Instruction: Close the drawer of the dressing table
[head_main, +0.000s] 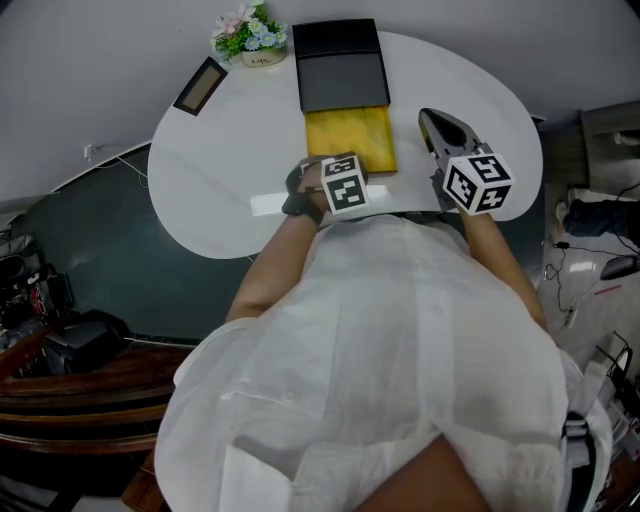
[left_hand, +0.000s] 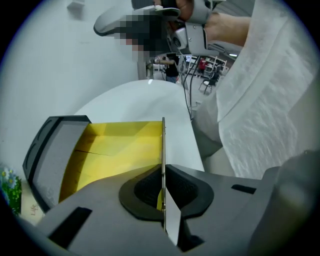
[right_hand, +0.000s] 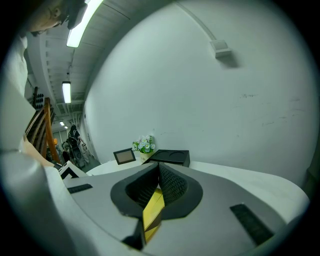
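Note:
A black dressing box stands at the far side of the white table, and its yellow drawer is pulled out toward me. My left gripper points steeply down at the drawer's near end. In the left gripper view its jaws are shut on the drawer's thin front wall, with the yellow inside to the left. My right gripper hovers to the right of the drawer, shut and holding nothing. The black box shows beyond it.
A small pot of flowers and a dark picture frame sit at the table's far left. Both the flowers and the frame appear in the right gripper view too. A white wall rises behind the table. Cables and gear lie on the floor at the right.

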